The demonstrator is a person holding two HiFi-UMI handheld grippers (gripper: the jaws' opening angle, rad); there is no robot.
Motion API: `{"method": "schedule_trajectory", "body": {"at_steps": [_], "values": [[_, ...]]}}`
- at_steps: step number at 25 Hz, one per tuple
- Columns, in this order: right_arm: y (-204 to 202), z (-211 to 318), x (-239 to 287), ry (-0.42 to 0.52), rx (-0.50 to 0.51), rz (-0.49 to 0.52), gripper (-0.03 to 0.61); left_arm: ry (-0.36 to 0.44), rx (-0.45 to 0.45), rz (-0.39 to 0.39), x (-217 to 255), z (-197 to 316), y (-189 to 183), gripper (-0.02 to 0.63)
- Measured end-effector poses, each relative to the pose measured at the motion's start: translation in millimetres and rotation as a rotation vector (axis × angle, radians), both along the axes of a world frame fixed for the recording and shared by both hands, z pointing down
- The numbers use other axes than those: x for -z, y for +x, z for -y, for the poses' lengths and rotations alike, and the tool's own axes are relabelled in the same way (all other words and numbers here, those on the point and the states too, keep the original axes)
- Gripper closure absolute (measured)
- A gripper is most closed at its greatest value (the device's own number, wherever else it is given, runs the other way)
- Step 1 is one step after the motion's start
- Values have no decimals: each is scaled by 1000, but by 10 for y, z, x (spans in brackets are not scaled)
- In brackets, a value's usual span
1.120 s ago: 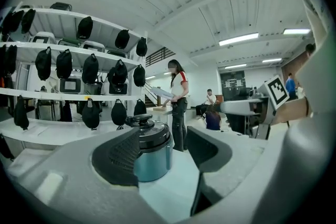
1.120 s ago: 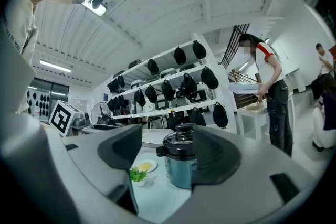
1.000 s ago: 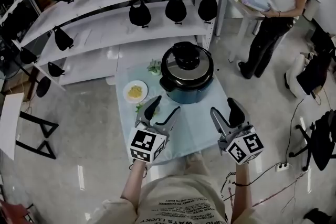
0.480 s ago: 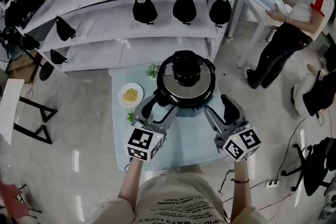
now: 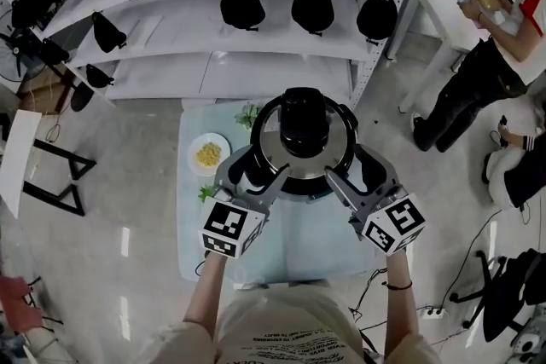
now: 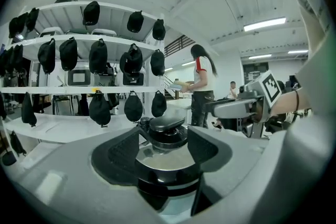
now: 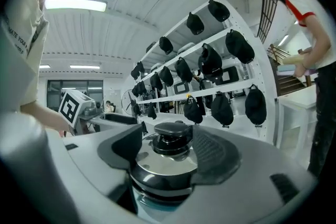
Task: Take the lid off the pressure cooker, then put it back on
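The pressure cooker [image 5: 305, 151] stands on a small pale table [image 5: 281, 245]. Its steel lid [image 5: 275, 147] with a black knob [image 5: 304, 118] is on. My left gripper [image 5: 258, 173] is open at the cooker's near-left side. My right gripper [image 5: 357, 175] is open at its near-right side. In the left gripper view the knob [image 6: 167, 131] and the lid [image 6: 163, 159] show between the spread fingers of the left gripper [image 6: 165, 149]. The right gripper view frames the knob [image 7: 172, 137] the same way between the right gripper's [image 7: 168, 152] fingers. I cannot tell whether any pad touches the lid's rim.
A white plate of yellow food [image 5: 208, 154] lies left of the cooker, with green sprigs [image 5: 249, 113] behind it and near the left gripper. White shelves [image 5: 256, 47] hung with black bags stand behind the table. A person [image 5: 486, 72] stands at the right.
Both grippers have moved forward from the table's near part to the cooker's near sides. Their jaws have stayed spread. The lid has not moved.
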State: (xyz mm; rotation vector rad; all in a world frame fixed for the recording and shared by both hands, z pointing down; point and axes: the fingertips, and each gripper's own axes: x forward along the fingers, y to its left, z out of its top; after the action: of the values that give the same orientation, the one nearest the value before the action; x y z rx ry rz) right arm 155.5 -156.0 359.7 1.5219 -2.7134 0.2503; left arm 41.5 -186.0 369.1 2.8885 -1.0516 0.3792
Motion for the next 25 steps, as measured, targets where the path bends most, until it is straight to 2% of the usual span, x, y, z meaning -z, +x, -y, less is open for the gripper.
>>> {"method": "schedule_trajectory", "body": {"at_steps": [9, 18, 25], "values": [[-50, 404, -130, -33, 170, -62, 281, -2, -66, 99, -145, 277, 195, 328], [-201, 663, -192, -72, 385, -146, 265, 8, -218, 188, -143, 476, 392, 313], [-307, 772, -236, -93, 506, -215, 262, 8, -349, 298, -216, 493, 511, 310]]}}
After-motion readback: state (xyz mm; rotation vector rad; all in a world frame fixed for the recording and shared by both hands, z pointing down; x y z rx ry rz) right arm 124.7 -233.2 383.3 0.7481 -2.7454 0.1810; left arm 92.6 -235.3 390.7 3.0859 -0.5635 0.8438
